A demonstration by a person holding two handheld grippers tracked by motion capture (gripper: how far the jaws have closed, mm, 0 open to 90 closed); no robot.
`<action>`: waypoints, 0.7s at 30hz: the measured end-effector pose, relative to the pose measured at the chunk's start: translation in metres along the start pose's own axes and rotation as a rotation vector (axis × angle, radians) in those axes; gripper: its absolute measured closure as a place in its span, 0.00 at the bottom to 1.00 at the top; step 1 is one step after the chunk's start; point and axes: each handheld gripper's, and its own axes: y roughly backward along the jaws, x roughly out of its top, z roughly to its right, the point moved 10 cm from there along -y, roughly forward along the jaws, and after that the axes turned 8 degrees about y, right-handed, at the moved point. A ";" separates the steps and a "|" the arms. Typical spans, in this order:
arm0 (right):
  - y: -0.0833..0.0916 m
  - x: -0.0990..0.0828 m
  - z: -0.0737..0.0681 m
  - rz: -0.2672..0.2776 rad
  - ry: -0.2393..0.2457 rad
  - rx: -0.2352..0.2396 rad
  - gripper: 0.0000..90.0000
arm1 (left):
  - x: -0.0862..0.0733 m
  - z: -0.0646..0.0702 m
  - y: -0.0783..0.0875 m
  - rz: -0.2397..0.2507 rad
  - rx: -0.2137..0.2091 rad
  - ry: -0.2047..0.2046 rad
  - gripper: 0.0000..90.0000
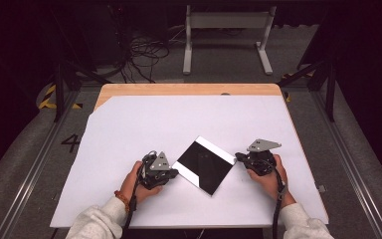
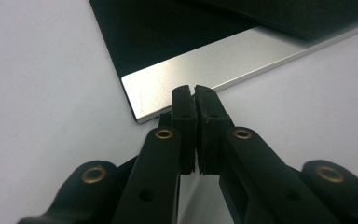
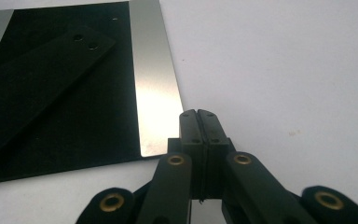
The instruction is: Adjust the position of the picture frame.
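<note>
A wooden worktop (image 1: 189,89) is covered by a large white sheet (image 1: 144,124). Grey carpeted floor (image 1: 25,159) surrounds it, marked with yellow-black tape (image 1: 47,97). Beyond it, a white metal frame (image 1: 226,22) and tangled black cables (image 1: 139,55) are seen. The far room is left dark.

- My wooden table (image 1: 189,89) carries a white sheet (image 1: 144,124) over most of its top.
- A black plate with silvery edge strips (image 1: 204,164) lies flat on it.

Dim, dark surroundings; bright white sheet (image 1: 129,129); blurred near jaws; soft glare.
</note>
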 end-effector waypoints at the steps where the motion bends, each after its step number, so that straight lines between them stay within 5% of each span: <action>1: -0.001 0.000 0.000 -0.002 0.002 -0.002 1.00 | 0.000 0.000 0.000 0.000 0.002 0.002 0.97; 21: -0.006 -0.002 0.005 -0.024 0.000 -0.019 1.00 | 0.003 -0.003 -0.003 0.008 0.014 0.000 0.97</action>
